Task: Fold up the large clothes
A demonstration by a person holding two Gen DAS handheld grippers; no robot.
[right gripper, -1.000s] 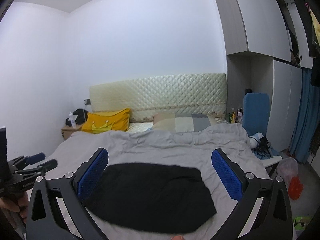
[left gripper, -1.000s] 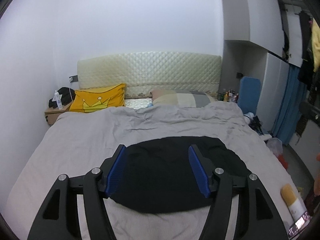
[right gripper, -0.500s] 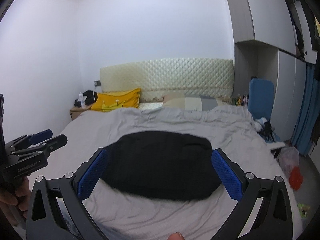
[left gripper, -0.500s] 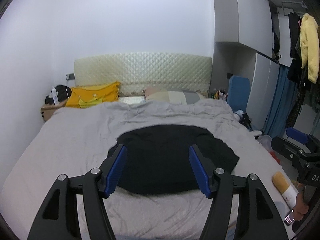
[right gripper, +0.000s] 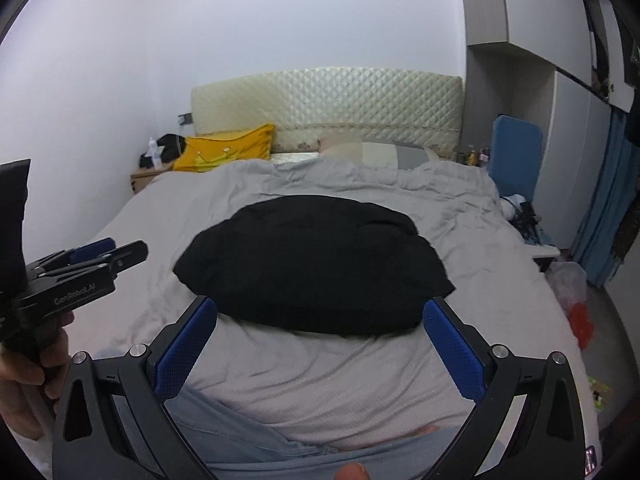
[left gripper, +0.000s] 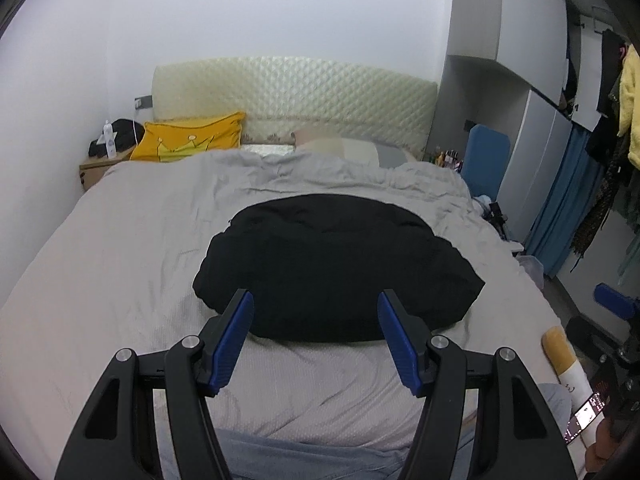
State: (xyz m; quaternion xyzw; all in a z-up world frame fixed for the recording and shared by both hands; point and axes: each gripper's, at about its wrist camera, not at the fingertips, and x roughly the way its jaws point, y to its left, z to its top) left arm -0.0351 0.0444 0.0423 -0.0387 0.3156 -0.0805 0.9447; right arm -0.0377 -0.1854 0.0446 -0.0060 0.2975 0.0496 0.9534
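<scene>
A black garment (left gripper: 332, 264) lies folded in a rounded heap on the grey bed cover (left gripper: 120, 248); it also shows in the right wrist view (right gripper: 312, 264). My left gripper (left gripper: 314, 312) is open and empty, held above the near edge of the garment. My right gripper (right gripper: 320, 320) is open wide and empty, also above the garment's near edge. The left gripper (right gripper: 100, 254) shows from the side at the left of the right wrist view, apart from the garment.
A yellow pillow (left gripper: 192, 142) and a grey-beige pillow (left gripper: 352, 150) lie by the quilted headboard (left gripper: 296, 96). A bedside table (left gripper: 100, 164) stands left. A blue chair (left gripper: 486, 160), wardrobe and hanging clothes are right. Clutter lies on the floor (right gripper: 576, 292) beside the bed.
Both grippers have pulled back and tilted down, so the black garment sits farther ahead of the fingers. The garment itself has not moved. Both stay open.
</scene>
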